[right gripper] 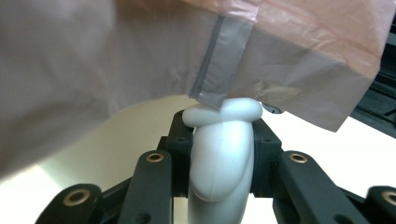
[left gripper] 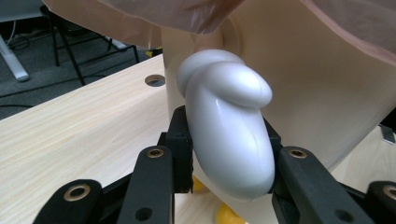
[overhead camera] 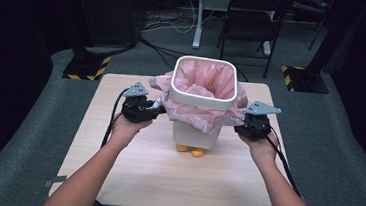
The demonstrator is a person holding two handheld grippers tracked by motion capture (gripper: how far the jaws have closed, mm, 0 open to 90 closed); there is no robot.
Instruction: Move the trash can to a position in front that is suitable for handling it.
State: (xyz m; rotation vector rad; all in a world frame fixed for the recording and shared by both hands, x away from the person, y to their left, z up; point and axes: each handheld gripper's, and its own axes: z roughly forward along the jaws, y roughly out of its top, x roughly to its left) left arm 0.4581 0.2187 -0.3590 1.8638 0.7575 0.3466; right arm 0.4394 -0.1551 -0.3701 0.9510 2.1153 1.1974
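A white bin with orange feet stands on the wooden table. A pink bag lines it and hangs over the rim. My left gripper is at the bin's left side, my right gripper at its right. In the left gripper view my left gripper is shut on a white wing-shaped handle that sticks out of the bin wall. In the right gripper view my right gripper is shut on the other white handle, just under the bag's hanging edge.
A round hole is in the tabletop behind the left handle. Beyond the table stand a dark chair, a white desk leg and two stand bases with yellow-black stripes.
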